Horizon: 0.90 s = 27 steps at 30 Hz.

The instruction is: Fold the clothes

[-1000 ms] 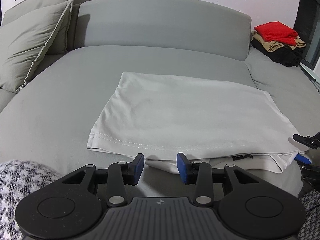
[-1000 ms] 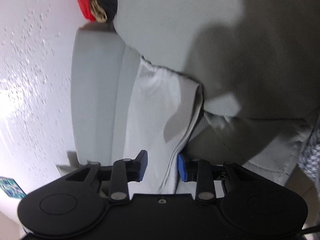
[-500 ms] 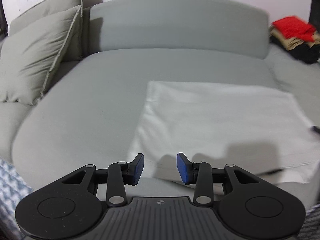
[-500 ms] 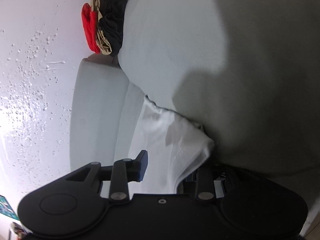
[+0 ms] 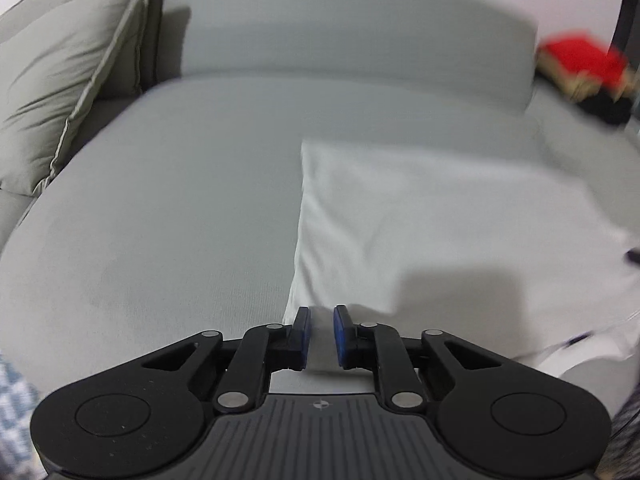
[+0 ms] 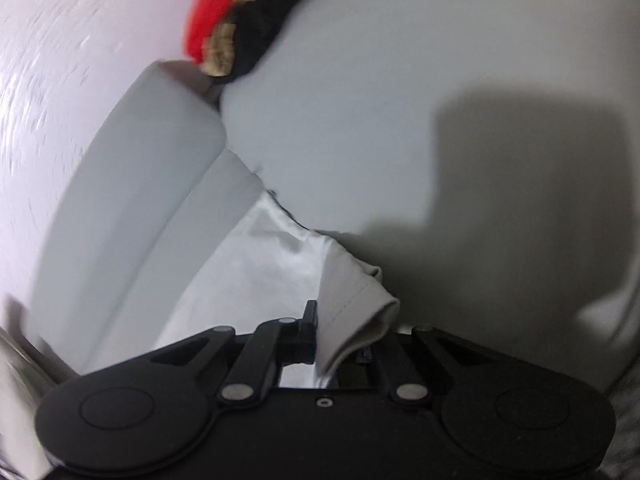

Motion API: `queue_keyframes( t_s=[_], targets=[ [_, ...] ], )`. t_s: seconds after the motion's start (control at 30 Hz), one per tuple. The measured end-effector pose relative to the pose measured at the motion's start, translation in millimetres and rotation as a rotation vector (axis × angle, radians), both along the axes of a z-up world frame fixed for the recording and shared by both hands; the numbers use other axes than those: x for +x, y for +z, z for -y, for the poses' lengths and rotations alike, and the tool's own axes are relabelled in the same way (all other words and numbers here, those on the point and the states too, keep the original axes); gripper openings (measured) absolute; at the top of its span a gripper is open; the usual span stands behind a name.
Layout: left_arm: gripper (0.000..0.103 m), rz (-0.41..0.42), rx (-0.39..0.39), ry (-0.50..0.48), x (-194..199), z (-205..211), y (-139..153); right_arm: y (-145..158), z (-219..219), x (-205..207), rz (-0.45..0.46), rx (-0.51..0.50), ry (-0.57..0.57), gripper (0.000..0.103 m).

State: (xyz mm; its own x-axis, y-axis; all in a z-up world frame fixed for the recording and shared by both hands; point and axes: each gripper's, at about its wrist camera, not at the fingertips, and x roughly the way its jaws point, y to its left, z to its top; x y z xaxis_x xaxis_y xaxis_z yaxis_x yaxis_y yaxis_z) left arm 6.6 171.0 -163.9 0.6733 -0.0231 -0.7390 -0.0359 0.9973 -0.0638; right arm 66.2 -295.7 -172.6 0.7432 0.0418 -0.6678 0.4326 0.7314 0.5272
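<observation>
A white shirt lies folded flat on the grey sofa seat. My left gripper is low at the shirt's near left corner. Its blue pads are closing, with the corner's cloth in the narrow gap between them; I see no pinch. In the right wrist view, my right gripper is shut on the hemmed edge of the white shirt. The cloth rises from the seat and drapes over the right finger, hiding it. Both views are blurred by motion.
A stack of folded clothes, red on top of tan and black, sits at the sofa's back right, also in the right wrist view. Two grey cushions lean at the left. The backrest runs behind. Checked fabric shows at lower left.
My left gripper slid left along the shirt's near edge to its left corner and its jaws narrowed. My right gripper closed on the shirt's edge, rolled and rose, lifting the cloth.
</observation>
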Motion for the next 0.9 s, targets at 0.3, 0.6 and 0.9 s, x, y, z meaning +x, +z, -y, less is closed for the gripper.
queue_keyframes(
  t_s=[0.3,0.6,0.9],
  targets=[
    [0.031,0.129,-0.150,0.152,-12,-47,10,86,-138,16,0.193,-0.501,0.345,0.004],
    [0.031,0.132,-0.297,0.223,-11,-75,9,63,-298,-1,0.241,-0.704,0.870,0.004],
    [0.031,0.124,-0.299,0.223,-9,-76,6,33,-314,2,0.084,-0.552,0.936,0.004]
  ],
)
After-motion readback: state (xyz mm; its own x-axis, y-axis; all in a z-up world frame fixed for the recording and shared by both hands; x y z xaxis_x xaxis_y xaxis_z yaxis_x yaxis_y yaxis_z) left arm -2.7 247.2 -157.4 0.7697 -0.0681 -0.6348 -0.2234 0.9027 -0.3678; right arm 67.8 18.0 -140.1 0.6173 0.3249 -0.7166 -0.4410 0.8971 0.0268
